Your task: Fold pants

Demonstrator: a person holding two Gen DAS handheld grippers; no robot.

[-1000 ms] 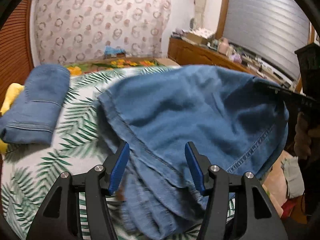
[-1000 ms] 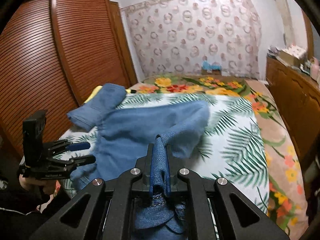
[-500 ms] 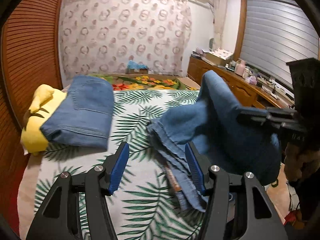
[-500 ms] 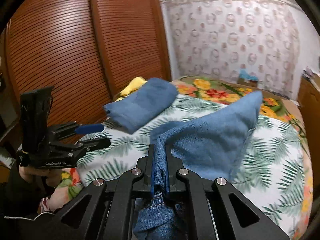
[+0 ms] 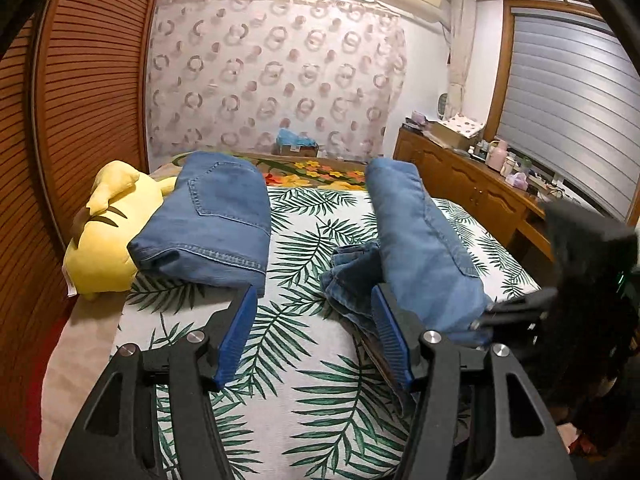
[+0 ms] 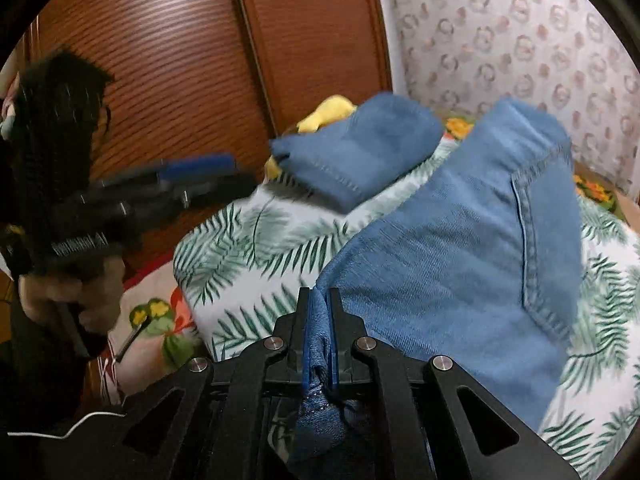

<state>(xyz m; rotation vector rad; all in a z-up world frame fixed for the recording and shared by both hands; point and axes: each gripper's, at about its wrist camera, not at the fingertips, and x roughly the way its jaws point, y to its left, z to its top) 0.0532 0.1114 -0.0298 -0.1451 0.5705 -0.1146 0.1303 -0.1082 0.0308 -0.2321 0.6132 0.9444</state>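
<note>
Right tongs clamped tight on a bunched edge of the blue denim pants, near the front edge of the bed. Rest of the pants draped up and away over the palm-leaf bedspread, partly lifted, with a crumpled layer left loose beneath. Left tongs parted and empty, hanging over bare bedspread just beside the pants, nothing between the blue pads. Second, already folded pair lying well apart to the left, against a yellow plush toy.

Likely troubles: thin bite on a thick seam slipping free under a pull; one-sided hold skewing the fold; crumpled under-layer trapped as a lump; cloth near the bed edge sliding off.
</note>
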